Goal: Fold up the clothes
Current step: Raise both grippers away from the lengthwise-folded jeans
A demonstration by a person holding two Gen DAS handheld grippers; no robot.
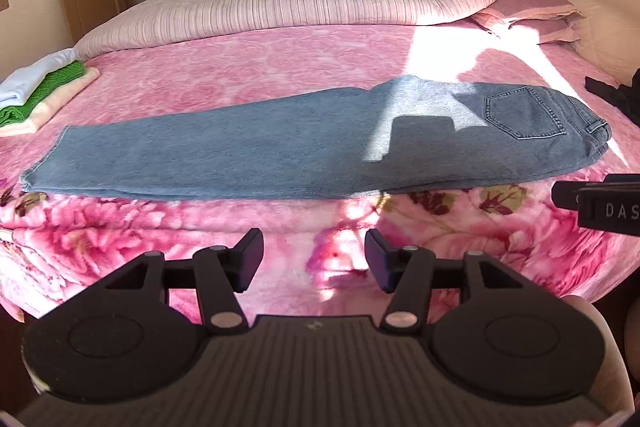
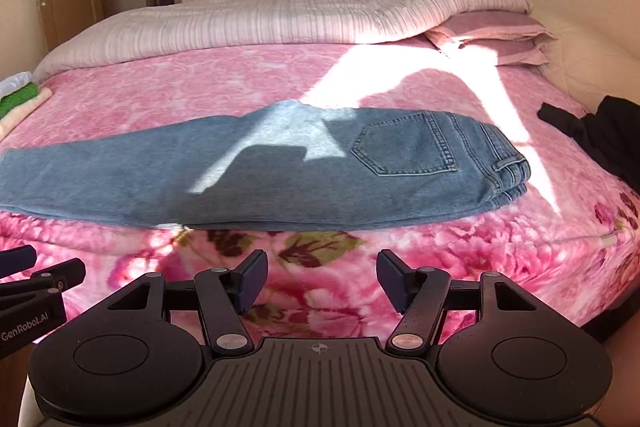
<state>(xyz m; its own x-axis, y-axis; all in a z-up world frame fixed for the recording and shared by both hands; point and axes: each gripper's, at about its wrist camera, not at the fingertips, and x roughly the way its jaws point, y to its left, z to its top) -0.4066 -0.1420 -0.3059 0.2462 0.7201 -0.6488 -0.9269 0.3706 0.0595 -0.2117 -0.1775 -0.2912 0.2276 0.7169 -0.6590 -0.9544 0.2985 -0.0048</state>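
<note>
Jeans (image 1: 248, 151): folded lengthwise, flat across the pink floral bed (image 1: 224, 67), waistband to the right
Left gripper (image 1: 314, 259): jaws apart, empty, short of the jeans
Right gripper (image 2: 322, 281): jaws wide apart, empty
Folded stack (image 1: 44, 87): far left

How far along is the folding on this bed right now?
Done: a folded stack sits at the bed's left edge. In hand: the jeans lie flat on the pink blanket, folded lengthwise leg over leg, back pocket up; the left claw and right claw are both open, empty, short of them. Left: fold the jeans crosswise, then the dark garment at the right.
</note>
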